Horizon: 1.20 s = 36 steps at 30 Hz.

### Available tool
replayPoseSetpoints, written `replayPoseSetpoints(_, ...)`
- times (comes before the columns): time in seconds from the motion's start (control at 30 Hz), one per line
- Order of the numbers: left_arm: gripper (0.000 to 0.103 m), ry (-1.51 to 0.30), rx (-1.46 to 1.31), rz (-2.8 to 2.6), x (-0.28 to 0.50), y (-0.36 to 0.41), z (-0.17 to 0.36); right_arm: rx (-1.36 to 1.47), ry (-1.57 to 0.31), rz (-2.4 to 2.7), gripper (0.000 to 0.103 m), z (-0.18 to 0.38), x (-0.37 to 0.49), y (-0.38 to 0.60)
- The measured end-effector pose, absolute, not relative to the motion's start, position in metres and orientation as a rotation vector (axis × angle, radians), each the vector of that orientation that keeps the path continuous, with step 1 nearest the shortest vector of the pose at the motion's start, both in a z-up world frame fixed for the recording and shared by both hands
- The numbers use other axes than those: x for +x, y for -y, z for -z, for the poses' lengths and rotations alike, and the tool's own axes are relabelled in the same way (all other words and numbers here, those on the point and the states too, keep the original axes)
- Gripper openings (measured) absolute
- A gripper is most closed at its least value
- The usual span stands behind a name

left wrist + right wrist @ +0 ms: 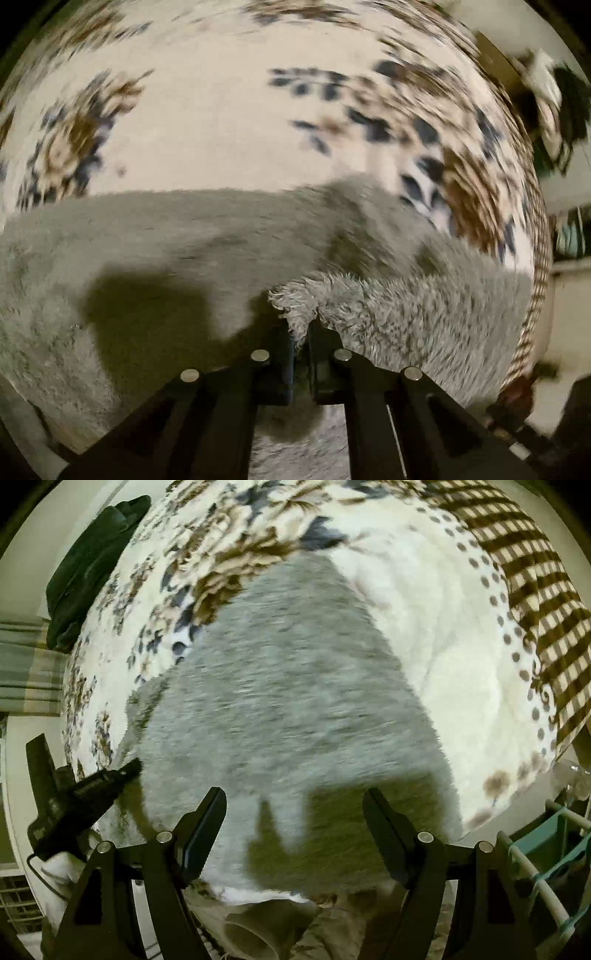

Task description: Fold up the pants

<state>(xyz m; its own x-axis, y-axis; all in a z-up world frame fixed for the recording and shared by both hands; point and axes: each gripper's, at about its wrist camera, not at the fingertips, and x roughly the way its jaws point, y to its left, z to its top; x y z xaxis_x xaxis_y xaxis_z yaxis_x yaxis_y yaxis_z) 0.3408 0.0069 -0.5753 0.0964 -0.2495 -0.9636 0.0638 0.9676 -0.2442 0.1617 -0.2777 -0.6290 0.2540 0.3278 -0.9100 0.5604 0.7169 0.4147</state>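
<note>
The fluffy grey pants (184, 251) lie spread on a floral bedspread (207, 122). My left gripper (301, 332) is shut on a fuzzy edge of the pants (406, 317), which it holds lifted above the lower layer. In the right wrist view the pants (295, 686) stretch away from me across the bed. My right gripper (295, 812) is open and empty, hovering above the near end of the pants. The left gripper (107, 779) shows at the left edge of the pants in that view.
A dark green garment (88, 568) lies at the bed's far left edge. A brown checked blanket (532, 572) covers the far right. A drying rack with teal items (543, 853) stands at the lower right beside the bed.
</note>
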Motion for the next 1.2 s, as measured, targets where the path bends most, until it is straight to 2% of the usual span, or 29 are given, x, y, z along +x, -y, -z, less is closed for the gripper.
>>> replayPoseSetpoints(0.1,0.013,-1.486,-0.234,0.253,0.335,-0.018,0.576,0.859,-1.359,0.203,0.079,0.639,0.160,0.282)
replayPoseSetpoints(0.17,0.048,-1.502,-0.263,0.251,0.327,-0.021,0.571,0.867,-1.361,0.213,0.079,0.640,0.156,0.284)
replayPoseSetpoints(0.23,0.055,-1.488,-0.307,0.258,0.313,-0.027,0.561,0.855,-1.372,0.219,0.079,0.641,0.153,0.285)
replayPoseSetpoints(0.33,0.058,-1.484,-0.306,0.253,0.290,-0.026,0.560,0.813,-1.409,0.230,0.078,0.649,0.152,0.282)
replayPoseSetpoints(0.43,0.058,-1.548,-0.163,0.223,0.272,-0.013,0.589,0.737,-1.480,0.261,0.078,0.668,0.153,0.276)
replayPoseSetpoints(0.53,0.064,-1.610,-0.219,0.185,0.266,-0.020,0.615,0.707,-1.517,0.272,0.078,0.672,0.160,0.271)
replayPoseSetpoints(0.73,0.064,-1.490,-0.382,0.151,0.265,-0.047,0.570,0.696,-1.480,0.197,0.078,0.640,0.180,0.253)
replayPoseSetpoints(0.83,0.065,-1.395,-0.583,0.083,0.249,-0.094,0.547,0.677,-1.494,0.120,0.078,0.625,0.199,0.225)
replayPoseSetpoints(0.97,0.065,-1.272,-0.765,-0.146,0.222,-0.174,0.542,0.585,-1.507,0.022,0.078,0.615,0.224,0.183)
replayPoseSetpoints(1.2,0.065,-1.131,-0.991,-0.431,0.209,-0.272,0.596,0.471,-1.533,-0.082,0.079,0.613,0.270,0.118)
